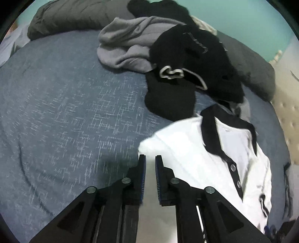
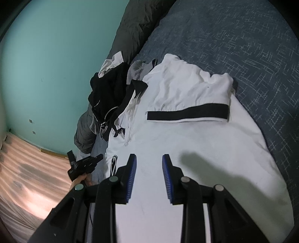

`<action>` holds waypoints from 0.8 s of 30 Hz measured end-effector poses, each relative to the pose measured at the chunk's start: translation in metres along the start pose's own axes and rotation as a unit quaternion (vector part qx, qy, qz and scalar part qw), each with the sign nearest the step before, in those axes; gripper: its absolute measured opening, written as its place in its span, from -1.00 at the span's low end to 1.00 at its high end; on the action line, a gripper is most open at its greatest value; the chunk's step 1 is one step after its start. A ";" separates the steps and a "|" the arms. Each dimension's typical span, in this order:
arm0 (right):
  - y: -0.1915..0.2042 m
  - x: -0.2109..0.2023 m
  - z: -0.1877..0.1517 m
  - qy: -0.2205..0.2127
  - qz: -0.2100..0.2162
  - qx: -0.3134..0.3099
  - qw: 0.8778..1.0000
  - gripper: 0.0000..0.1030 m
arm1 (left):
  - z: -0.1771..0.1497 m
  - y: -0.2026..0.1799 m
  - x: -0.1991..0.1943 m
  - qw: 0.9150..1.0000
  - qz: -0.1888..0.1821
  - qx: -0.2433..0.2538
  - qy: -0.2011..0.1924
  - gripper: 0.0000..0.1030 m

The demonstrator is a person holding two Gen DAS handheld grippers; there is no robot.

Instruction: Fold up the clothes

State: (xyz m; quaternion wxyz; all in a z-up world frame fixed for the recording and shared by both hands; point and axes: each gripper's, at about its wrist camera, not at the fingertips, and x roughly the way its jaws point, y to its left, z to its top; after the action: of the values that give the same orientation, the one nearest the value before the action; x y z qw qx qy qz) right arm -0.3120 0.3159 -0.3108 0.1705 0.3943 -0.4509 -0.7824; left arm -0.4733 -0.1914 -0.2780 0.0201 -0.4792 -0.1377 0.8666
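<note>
A white polo shirt (image 1: pixel 186 149) with a black collar (image 1: pixel 209 130) and button placket lies face up on the bed. One sleeve, with a black cuff band (image 2: pixel 186 114), is folded across the body (image 2: pixel 186 149). My left gripper (image 1: pixel 150 157) hovers at the shirt's shoulder edge, its jaws a narrow gap apart with no cloth pinched between the pads. It also shows small at the shirt's left side as the left gripper (image 2: pixel 100 157), held by a hand (image 2: pixel 80 181). My right gripper (image 2: pixel 149 156) stands open above the shirt's lower body, holding nothing.
A pile of clothes lies beyond the collar: a grey garment (image 1: pixel 127 43) and black ones with white trim (image 1: pixel 186 61). A dark pillow (image 1: pixel 65 16) lies along the teal wall (image 2: pixel 46 65). The blue-grey bedsheet (image 1: pixel 65 102) spreads left. A floor (image 2: pixel 28 177) lies beside the bed.
</note>
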 end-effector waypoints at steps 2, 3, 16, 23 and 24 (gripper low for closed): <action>0.002 -0.001 0.000 0.000 0.002 -0.002 1.000 -0.45 | -0.011 -0.003 -0.008 1.000 -0.002 0.022 0.002 -0.76; 0.004 -0.001 -0.001 0.000 0.004 -0.004 1.000 -0.45 | -0.015 -0.006 -0.010 1.000 -0.004 0.030 0.006 -0.76; 0.008 -0.002 0.000 -0.001 0.009 -0.005 1.000 -0.45 | -0.072 -0.008 -0.008 0.996 -0.016 0.072 0.058 -0.72; 0.009 -0.001 -0.001 0.001 0.010 -0.006 1.000 -0.45 | -0.069 0.001 -0.024 0.997 -0.012 0.063 0.036 -0.47; 0.009 -0.001 -0.001 0.001 0.010 -0.006 1.000 -0.45 | -0.068 0.002 -0.024 0.997 -0.011 0.063 0.034 -0.47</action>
State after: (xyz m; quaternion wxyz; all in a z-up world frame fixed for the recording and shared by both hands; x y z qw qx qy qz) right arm -0.3111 0.3108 -0.3033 0.1810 0.3898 -0.4501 -0.7828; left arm -0.4033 -0.1820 -0.2933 0.0643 -0.5050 -0.0877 0.8562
